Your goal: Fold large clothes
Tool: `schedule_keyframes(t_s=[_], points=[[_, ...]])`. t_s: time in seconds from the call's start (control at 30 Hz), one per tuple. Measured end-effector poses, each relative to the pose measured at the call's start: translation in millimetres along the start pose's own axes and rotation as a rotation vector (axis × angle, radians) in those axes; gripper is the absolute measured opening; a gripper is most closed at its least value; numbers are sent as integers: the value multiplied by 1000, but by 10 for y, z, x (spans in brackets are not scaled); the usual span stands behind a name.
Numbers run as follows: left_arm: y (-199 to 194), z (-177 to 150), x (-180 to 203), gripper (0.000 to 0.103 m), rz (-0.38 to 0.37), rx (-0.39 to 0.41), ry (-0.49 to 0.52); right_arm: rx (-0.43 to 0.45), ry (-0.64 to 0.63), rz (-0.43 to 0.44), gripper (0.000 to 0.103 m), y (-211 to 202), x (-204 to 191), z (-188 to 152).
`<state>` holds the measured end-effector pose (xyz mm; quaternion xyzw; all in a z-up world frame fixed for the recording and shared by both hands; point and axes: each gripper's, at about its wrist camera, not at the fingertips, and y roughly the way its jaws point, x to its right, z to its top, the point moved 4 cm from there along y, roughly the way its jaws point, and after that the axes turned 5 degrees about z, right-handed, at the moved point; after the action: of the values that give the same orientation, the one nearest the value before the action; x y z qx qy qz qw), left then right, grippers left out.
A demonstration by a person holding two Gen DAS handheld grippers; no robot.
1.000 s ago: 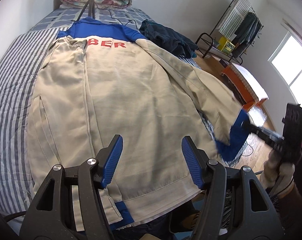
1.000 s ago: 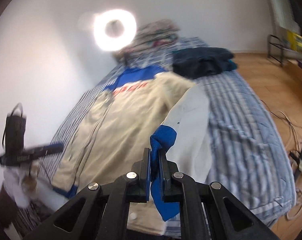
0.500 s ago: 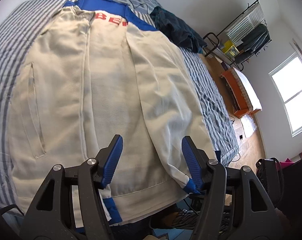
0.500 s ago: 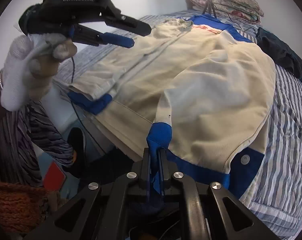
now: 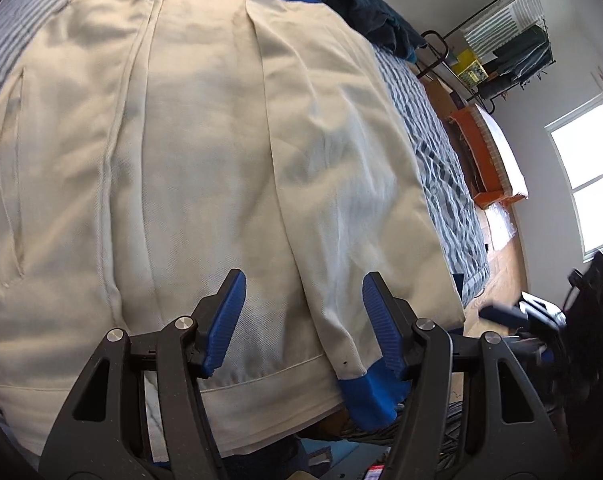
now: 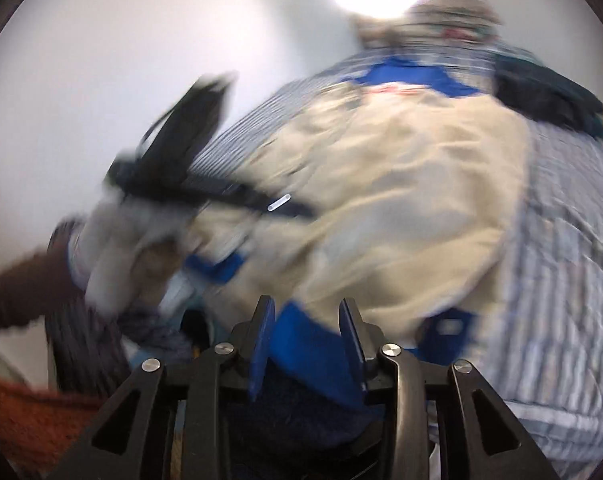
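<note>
The left gripper hangs with its jaws standing apart and nothing between them, low over the hem of the jacket, which lies spread on the striped bedspread. A second ago the right sleeve was held up off the bed; it now lies folded inward along the body, its blue cuff at the hem. The right gripper has just been opening: its jaws have parted and the cuff sits loose between them, no longer pinched. In my judgement the sleeve fold is done and a fold of the body comes next. The jacket is a cream woven cloth, softly creased, with blue ribbed trim and red letters; the dark clothes lie bunched near the far right.
</note>
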<state>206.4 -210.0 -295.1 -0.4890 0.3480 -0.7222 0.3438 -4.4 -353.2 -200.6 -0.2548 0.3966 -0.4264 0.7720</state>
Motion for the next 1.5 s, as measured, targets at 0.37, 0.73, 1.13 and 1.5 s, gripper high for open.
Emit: schedule_keyframes(t_s=[0.37,0.73,1.13,1.5], points=[[201,-101,126,40,-23,-62,37,22,227,52,32,-38,503,-21],[214,-136,79,15,-3,-75,54,-250,-61,-170,32,581,221,-249],[275,-211,216,6,-14,-82,94,-99,461,163,5,247,975,-372],[189,-272,186,5,-7,-76,116,-51,309,59,35,134,958,77]])
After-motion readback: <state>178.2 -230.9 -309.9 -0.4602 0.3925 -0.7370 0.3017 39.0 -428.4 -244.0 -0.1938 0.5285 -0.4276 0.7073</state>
